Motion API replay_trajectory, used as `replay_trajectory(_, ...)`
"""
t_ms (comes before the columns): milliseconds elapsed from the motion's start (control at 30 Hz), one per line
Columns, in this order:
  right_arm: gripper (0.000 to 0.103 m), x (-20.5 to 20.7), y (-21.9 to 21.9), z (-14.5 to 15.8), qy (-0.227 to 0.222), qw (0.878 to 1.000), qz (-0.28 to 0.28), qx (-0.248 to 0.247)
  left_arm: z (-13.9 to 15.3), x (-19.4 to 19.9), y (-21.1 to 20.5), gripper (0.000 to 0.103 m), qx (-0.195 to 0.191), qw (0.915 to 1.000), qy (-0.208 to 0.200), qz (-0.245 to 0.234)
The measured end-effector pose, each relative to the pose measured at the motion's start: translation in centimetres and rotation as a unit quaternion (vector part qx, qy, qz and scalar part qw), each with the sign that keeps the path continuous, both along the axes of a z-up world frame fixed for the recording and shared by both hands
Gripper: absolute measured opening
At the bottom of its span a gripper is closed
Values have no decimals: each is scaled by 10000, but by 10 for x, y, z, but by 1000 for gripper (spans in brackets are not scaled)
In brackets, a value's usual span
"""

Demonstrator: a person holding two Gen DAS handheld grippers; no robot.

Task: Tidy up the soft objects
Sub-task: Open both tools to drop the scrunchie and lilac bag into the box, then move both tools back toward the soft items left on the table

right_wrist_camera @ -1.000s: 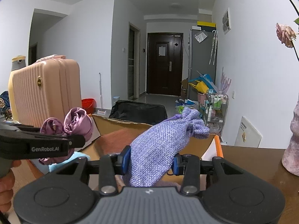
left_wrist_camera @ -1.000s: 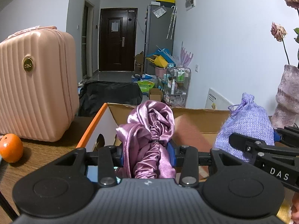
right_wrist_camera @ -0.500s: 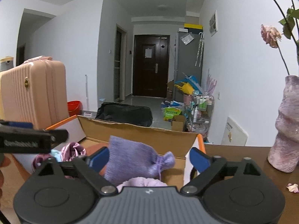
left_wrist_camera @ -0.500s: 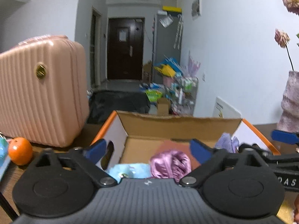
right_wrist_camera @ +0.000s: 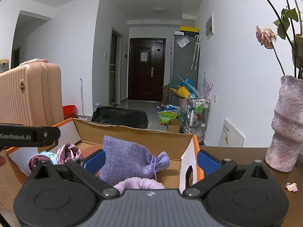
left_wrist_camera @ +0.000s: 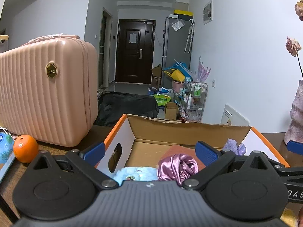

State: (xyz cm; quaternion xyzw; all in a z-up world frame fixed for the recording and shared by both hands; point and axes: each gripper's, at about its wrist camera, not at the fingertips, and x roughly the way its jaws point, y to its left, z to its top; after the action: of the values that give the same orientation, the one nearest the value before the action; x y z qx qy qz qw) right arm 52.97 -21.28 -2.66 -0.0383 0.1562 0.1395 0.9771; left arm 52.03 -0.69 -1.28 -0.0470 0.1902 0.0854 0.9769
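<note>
Left wrist view, from left to right: an orange [left_wrist_camera: 25, 148] and a pink suitcase [left_wrist_camera: 47, 92] are standing on the surface [left_wrist_camera: 56, 148], clear of the cardboard box [left_wrist_camera: 189, 130], so the box mouth is staying unobstructed. A round gold badge [left_wrist_camera: 51, 71] on the suitcase is carrying lettering too small to read. The left gripper [left_wrist_camera: 149, 152] is hovering over the box with its fingers [left_wrist_camera: 93, 150] spread fully apart and gripping nothing. Below them a blue plush item [left_wrist_camera: 132, 173] and a satin cloth [left_wrist_camera: 178, 166] are lying loose on the box floor, judged as already sorted.

Right wrist view: the left gripper's arm is showing "GenRobot.AI". The right gripper [right_wrist_camera: 151, 159] is likewise standing wide open and empty. A purple drawstring pouch [right_wrist_camera: 128, 160] is resting inside the box between the fingers, touching neither, with a pale purple plush item [right_wrist_camera: 140, 184] just below it. A vase [right_wrist_camera: 286, 123] is standing well to the right on the surface.
</note>
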Motion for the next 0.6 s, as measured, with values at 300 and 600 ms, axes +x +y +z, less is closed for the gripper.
replay_trajectory(300,103,-13,-3,-1,-124,9999,-44,3,2,-7,-1,103,24,10000,-44,-8)
replay_trajectory(600,103,-36,-12,-1,-190,9997,-105,136,3,-27,-5,103,204,9997,-102,-42)
